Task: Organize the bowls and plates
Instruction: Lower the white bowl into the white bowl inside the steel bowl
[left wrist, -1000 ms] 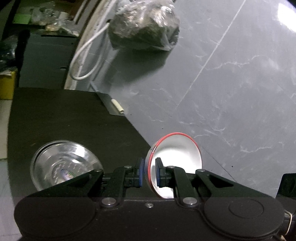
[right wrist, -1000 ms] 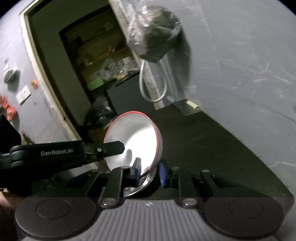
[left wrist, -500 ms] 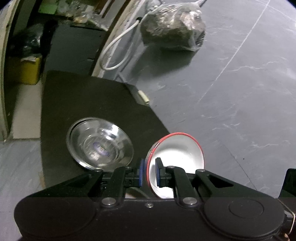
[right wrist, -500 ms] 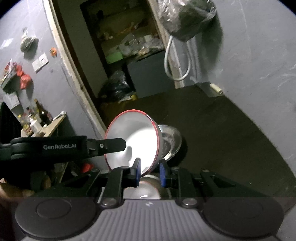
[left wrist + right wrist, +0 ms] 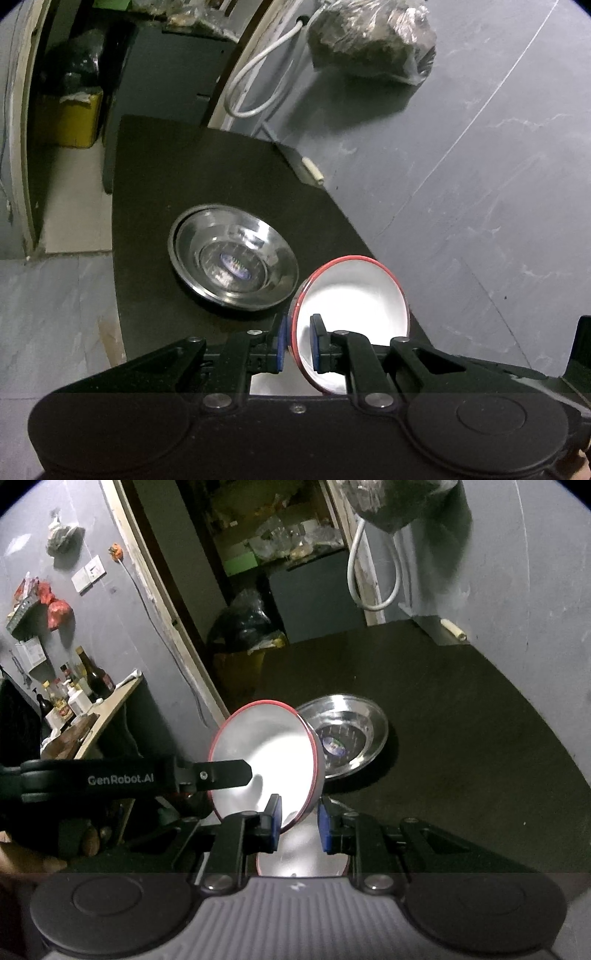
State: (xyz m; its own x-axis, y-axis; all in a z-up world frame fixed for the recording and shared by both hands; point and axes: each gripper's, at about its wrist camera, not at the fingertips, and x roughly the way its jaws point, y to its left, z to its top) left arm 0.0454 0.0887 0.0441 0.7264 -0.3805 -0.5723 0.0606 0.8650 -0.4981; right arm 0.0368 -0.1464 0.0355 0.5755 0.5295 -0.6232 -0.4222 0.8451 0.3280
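On your mat: steel bowl.
Left gripper: clamps red-rimmed bowl.
Right gripper: clamps same bowl.

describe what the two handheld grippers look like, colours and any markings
The left gripper has a black body, black linkage arms with silver pivot screws, blue finger pads, and white "GenRobot.AI" lettering on its side. The right gripper looks alike, but its body is ribbed grey with round black caps.

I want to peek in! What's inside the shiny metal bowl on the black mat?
The shiny metal bowl looks empty of food: only a small bluish sticker shows at its bottom. In the right wrist view, the red-rimmed white bowl covers its left edge, so that bit stays hidden.
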